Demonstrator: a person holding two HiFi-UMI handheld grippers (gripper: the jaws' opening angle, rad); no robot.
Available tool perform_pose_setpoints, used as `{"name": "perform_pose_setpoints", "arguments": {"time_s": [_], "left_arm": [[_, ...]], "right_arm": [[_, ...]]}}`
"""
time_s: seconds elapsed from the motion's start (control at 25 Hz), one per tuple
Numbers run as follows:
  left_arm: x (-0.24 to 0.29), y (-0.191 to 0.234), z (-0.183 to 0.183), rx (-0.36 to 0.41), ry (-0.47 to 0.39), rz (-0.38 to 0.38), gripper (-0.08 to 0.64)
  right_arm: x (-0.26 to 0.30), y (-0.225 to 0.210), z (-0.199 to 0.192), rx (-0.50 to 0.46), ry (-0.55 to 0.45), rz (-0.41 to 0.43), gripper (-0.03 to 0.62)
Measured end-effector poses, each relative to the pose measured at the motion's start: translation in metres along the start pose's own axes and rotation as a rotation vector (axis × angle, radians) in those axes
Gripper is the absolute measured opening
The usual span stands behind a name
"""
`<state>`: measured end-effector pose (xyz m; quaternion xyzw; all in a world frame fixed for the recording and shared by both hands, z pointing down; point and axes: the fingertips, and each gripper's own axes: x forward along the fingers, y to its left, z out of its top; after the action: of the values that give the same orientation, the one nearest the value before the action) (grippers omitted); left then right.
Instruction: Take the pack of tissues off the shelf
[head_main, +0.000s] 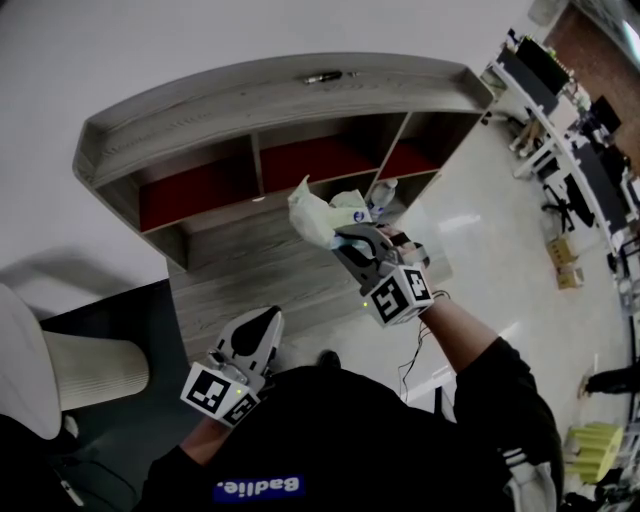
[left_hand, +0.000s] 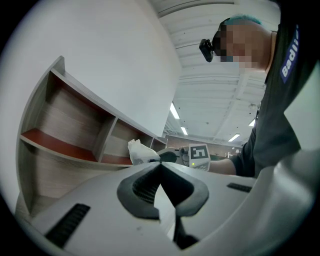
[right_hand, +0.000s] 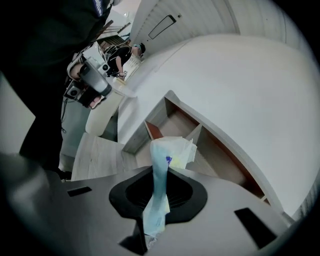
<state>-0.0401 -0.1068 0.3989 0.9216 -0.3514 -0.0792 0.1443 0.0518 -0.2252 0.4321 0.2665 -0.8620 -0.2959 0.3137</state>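
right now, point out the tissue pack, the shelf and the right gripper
tissue pack (right_hand: 159, 180), right gripper view, its pinched middle
shelf (head_main: 270, 93), head view, its top board
right gripper (head_main: 342, 236), head view, between its fingertips

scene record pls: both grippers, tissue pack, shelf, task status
right gripper: shut on the pack of tissues, which is pinched edge-on between the pads
left gripper: shut, nothing between the jaws, held low near the person's body
pack of tissues: in the air in front of the shelf, appears clear of its boards
shelf: wooden, open compartments with red inside, against a white wall
task status: pack looks already off the shelf
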Motion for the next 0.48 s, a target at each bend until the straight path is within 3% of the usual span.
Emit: {"name": "perform_pose_setpoints", "arguments": {"time_s": [0.48], "left_arm": [[0.0, -0.001, -0.002, 0.005, 0.005, -0.002, -0.002]], "right_arm": [[-0.026, 0.03, 0.024, 0.337, -0.147, 0.058, 0.061]]}}
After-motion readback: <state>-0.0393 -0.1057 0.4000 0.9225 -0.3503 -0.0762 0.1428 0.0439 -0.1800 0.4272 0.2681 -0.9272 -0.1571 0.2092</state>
